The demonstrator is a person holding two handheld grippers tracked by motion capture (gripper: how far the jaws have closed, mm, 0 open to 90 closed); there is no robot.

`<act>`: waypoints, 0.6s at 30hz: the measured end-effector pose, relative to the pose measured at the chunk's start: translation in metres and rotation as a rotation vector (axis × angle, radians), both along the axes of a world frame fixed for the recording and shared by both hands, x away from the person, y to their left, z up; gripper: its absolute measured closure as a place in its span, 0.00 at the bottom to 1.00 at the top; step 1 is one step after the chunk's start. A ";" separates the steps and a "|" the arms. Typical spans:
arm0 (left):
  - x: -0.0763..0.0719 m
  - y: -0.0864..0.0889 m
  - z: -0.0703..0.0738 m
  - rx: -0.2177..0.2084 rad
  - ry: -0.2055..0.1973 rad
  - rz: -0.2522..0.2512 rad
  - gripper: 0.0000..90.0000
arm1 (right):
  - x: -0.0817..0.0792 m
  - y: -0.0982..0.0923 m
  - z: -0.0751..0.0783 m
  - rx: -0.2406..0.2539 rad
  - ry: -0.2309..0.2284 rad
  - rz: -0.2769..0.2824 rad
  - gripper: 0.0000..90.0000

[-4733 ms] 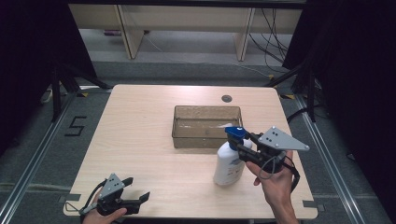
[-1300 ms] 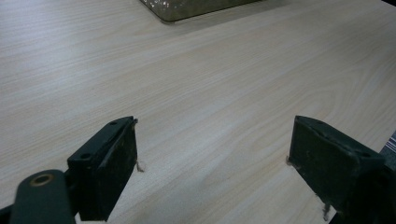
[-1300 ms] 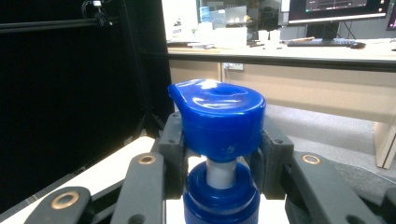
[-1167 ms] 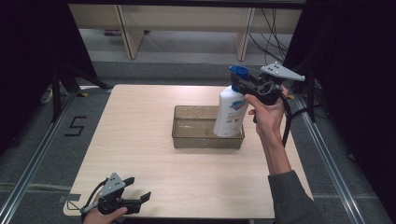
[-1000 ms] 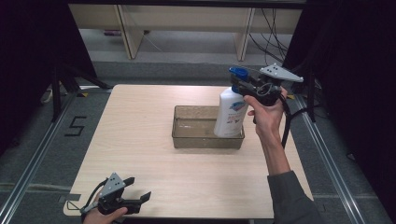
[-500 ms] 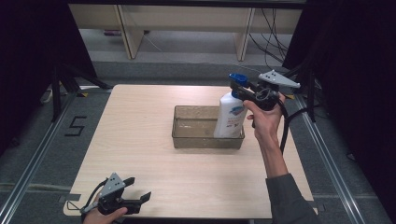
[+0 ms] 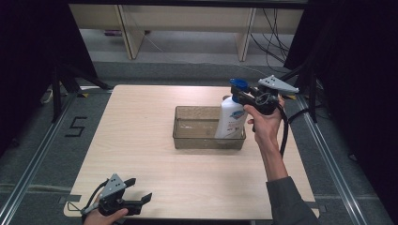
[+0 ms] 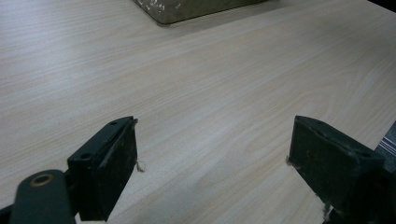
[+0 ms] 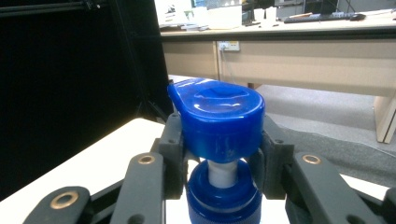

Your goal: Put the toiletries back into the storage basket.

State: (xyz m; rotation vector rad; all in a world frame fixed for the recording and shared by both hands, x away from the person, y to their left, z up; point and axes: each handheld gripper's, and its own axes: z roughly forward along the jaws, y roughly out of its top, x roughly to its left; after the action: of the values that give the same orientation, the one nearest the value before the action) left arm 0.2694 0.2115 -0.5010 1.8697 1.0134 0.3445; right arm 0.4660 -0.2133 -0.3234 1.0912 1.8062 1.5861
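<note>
A white pump bottle (image 7: 230, 119) with a blue pump head (image 9: 217, 117) hangs upright from the right gripper (image 7: 244, 95), whose jaws are clamped on the neck just beneath the head, one on each flank as the right gripper view shows. Directly below the gripper, the bottle's lower body stands inside the right end of a clear rectangular tub (image 7: 207, 139), close against its right wall; whether the base already touches the tub floor cannot be told. Judged from this arrangement, the lift and carry over the tub are done, and what remains is to settle the bottle on the floor, part the jaws and draw the tool clear. The right hand (image 7: 264, 123) holds its gripper roughly level, jaws pointing toward the table's left, with the forearm reaching up from the near edge and the grey plate (image 7: 278, 85) on top. The left gripper (image 7: 135, 199) rests low over the near left corner of the wooden table (image 7: 141, 122), well apart from the tub, its jaws spread wide with nothing between them; ahead of it lies bare tabletop, with a corner of the tub farther off.
</note>
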 end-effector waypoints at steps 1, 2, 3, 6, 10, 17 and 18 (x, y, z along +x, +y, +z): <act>0.000 0.000 0.000 0.000 0.000 0.000 0.16 | -0.001 0.000 -0.001 0.005 0.019 -0.004 0.68; 0.000 0.000 0.000 0.000 0.000 0.001 0.16 | 0.000 0.000 -0.002 0.001 0.010 0.001 0.68; 0.000 0.000 0.000 0.000 0.000 0.002 0.16 | 0.000 0.000 -0.004 0.004 0.011 -0.003 0.68; 0.000 0.000 0.000 -0.001 0.001 0.003 0.16 | 0.001 -0.001 -0.007 0.006 0.020 0.001 0.68; 0.000 0.001 0.001 0.009 0.002 0.008 0.16 | 0.001 -0.001 -0.013 0.010 0.033 0.009 0.68; -0.001 0.001 0.001 0.016 0.002 0.009 0.16 | 0.000 0.001 -0.018 0.007 0.034 0.019 0.67; -0.001 0.001 0.001 0.016 0.002 0.009 0.16 | 0.000 0.000 -0.018 0.005 0.035 0.018 0.67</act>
State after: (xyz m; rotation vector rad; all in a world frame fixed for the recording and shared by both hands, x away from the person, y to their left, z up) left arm 0.2687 0.2124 -0.4998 1.8804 1.0233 0.3569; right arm 0.4660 -0.2129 -0.3413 1.1148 1.8405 1.5918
